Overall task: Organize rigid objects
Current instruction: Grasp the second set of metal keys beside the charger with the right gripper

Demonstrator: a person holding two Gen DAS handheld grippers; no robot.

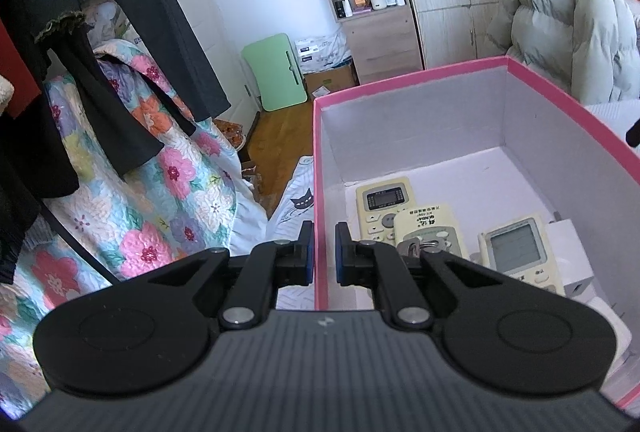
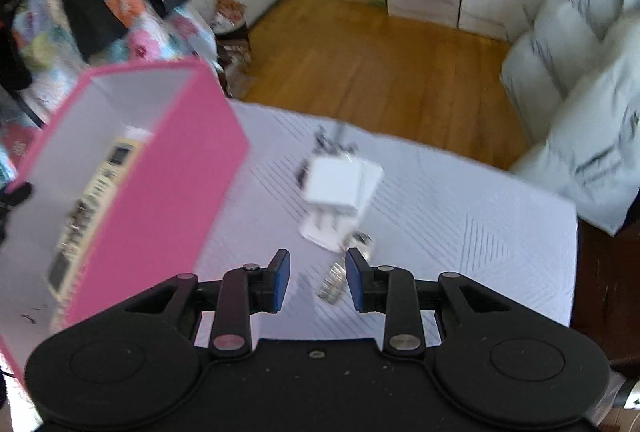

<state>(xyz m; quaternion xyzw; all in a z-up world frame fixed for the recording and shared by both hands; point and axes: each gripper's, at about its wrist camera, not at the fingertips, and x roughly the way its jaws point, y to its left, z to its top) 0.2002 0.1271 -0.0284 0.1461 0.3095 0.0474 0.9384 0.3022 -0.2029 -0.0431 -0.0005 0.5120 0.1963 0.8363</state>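
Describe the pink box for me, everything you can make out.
The pink box is an open-topped rectangular carton, looks like cardboard, pink outside and along the rim, pale white-grey inside. It sits upright on the white patterned bedcover. Inside, on the floor at the near end, lie three cream remote controls, a bunch of keys, and a white charger-like block at the right wall. The left gripper straddles the box's left wall, one of its fingers inside; whether it actually pinches the wall is unclear.

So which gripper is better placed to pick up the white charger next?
Right. The right gripper is open, facing the white charger on the bed; the left gripper straddles the pink box wall.
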